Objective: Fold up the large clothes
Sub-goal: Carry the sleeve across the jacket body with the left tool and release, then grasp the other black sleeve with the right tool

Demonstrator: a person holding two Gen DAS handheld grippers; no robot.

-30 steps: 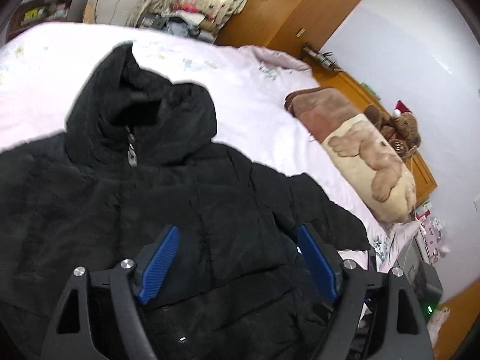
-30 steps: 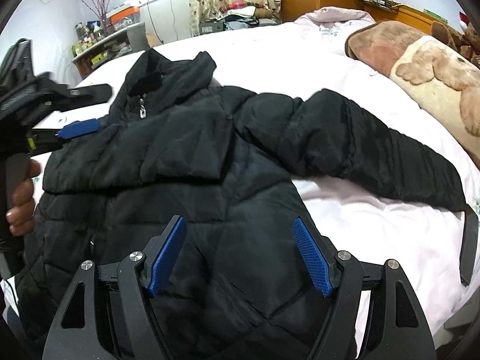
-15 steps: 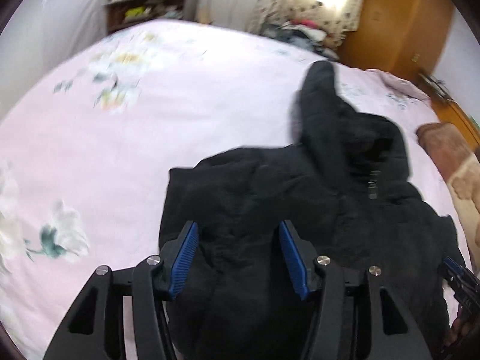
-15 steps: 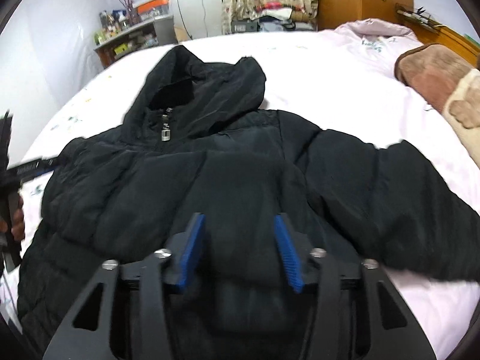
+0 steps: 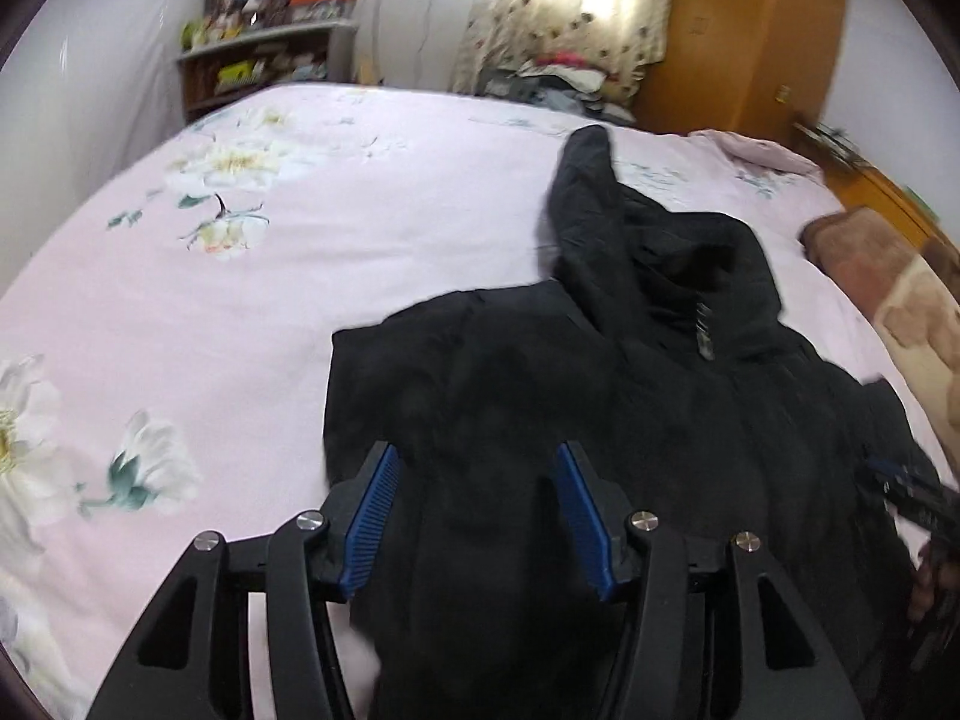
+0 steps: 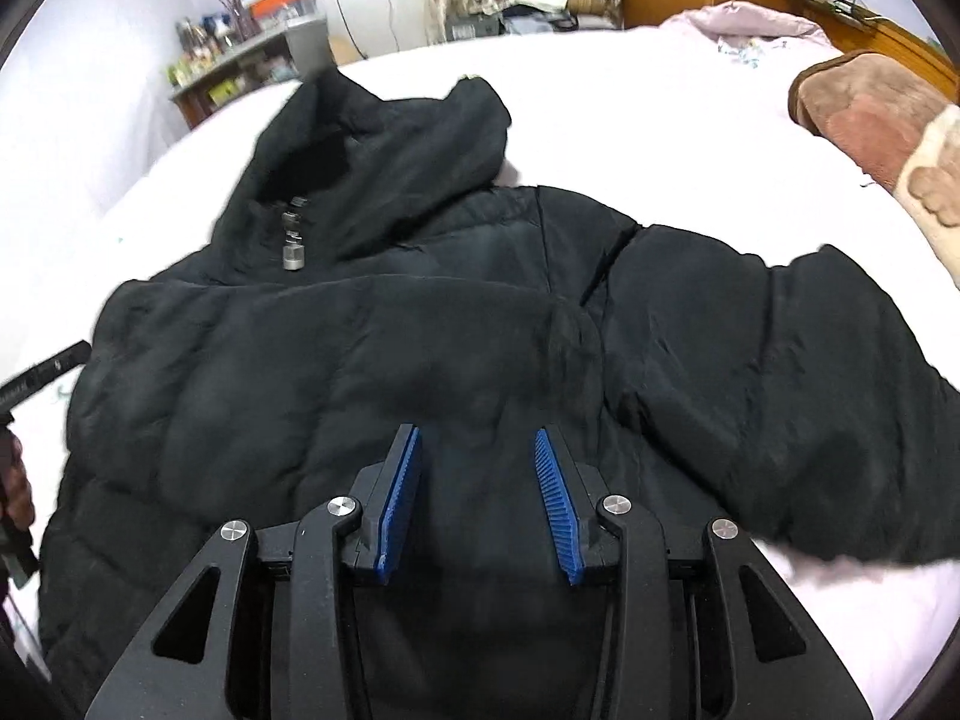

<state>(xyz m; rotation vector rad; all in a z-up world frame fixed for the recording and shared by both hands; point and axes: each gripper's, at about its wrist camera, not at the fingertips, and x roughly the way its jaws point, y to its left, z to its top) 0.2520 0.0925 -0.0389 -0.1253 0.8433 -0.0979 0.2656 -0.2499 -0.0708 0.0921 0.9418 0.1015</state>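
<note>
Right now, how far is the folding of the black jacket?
Done: the jacket lies flat on the bed, one sleeve spread out. In hand: both tongs, left and right, sit over the body fabric, the right closing. Left: every fold.

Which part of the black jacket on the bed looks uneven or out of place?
The black jacket lies lopsided: one sleeve stretches out flat across the pink bedsheet, while the other side is already folded in over the body. The hood is bunched and slumped. Nothing looks damaged.
</note>
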